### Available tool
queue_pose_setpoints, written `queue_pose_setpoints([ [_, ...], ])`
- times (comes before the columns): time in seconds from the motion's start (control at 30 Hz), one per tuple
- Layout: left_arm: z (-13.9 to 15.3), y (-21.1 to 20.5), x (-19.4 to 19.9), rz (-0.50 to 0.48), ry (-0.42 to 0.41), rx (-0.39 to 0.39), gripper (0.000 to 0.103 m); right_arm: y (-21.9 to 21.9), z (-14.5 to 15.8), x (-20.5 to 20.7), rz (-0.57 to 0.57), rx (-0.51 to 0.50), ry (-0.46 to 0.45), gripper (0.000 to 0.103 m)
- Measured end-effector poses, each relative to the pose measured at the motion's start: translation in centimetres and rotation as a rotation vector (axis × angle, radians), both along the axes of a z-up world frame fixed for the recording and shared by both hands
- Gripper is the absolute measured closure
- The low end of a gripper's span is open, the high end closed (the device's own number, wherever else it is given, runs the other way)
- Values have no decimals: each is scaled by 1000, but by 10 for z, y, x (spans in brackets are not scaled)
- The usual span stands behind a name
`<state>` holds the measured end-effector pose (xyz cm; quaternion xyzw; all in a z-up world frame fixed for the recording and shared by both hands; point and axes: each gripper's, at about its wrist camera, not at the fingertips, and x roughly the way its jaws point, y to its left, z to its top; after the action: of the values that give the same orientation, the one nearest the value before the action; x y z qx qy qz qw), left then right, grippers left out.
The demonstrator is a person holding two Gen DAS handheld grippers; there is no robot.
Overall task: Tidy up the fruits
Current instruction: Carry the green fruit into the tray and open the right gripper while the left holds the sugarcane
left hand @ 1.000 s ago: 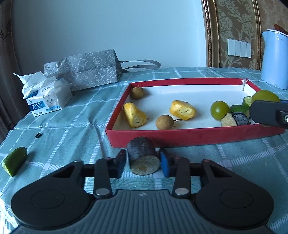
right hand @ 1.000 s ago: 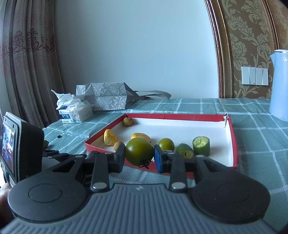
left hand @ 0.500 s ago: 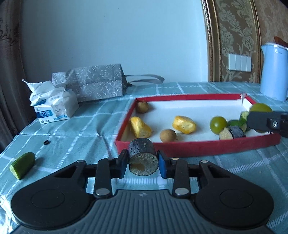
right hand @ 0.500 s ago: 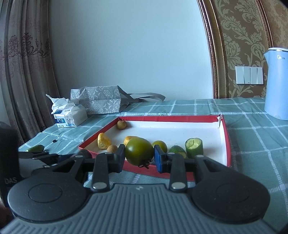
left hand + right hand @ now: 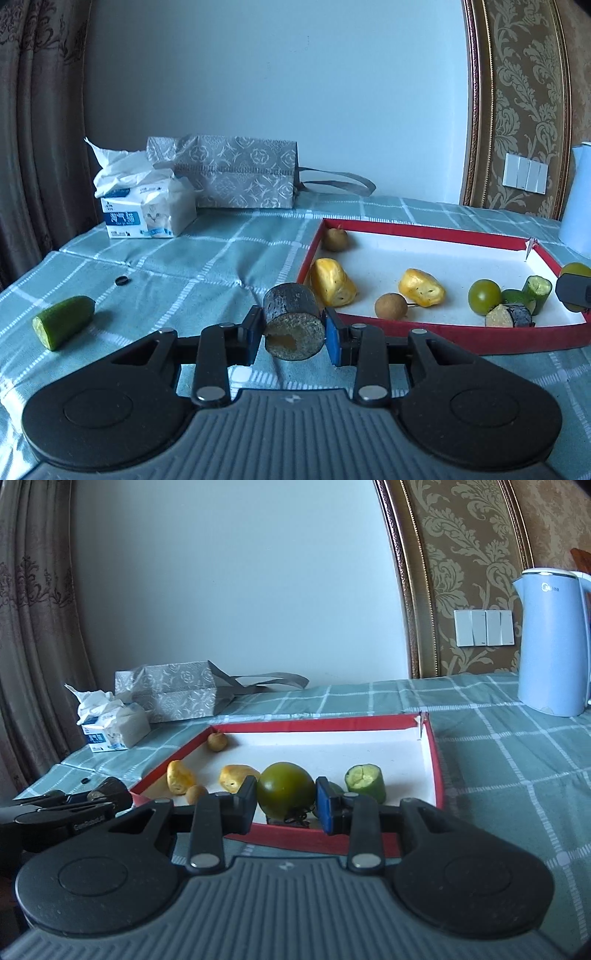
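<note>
Landmark: red tray (image 5: 454,334).

Left tool (image 5: 294,334): clamped on a dark-skinned cut chunk (image 5: 293,325), pads on both sides of it. The chunk is carried clear of the tabletop (image 5: 207,258), just short of the tray's near wall. Not yet in the tray.

Right tool (image 5: 285,800): clamped on a round green fruit (image 5: 285,793), held over the tray's near wall. Whether it is clear of the tray floor I cannot tell. Not yet released.

Outside the tray, well to its left on the tabletop: one green wedge (image 5: 62,326). Nobody is touching it. Judged as the piece left to collect.

Inside the tray, near to far:
- dark-skinned half piece (image 5: 509,316) against the near wall
- small green round fruit (image 5: 484,297), green cut cylinder (image 5: 537,291) beside it
- brown round fruit (image 5: 390,306)
- two yellow pieces (image 5: 332,282) (image 5: 421,288)
- second brown round fruit (image 5: 335,239) in the far left corner

Progress estimate: most pieces are already in. Two are in hand and one is loose.

Beyond the tray: tissue pack (image 5: 147,214), grey bag (image 5: 236,177), blue kettle (image 5: 550,642). None belong to the task.
</note>
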<state>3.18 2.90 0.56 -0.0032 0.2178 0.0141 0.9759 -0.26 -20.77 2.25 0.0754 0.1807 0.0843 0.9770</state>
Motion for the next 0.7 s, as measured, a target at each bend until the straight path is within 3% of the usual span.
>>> queue_pose_setpoints([
  [0.7,-4,1,4,-12,38,-20,69,15,16,47,-4,-63,-12,71],
])
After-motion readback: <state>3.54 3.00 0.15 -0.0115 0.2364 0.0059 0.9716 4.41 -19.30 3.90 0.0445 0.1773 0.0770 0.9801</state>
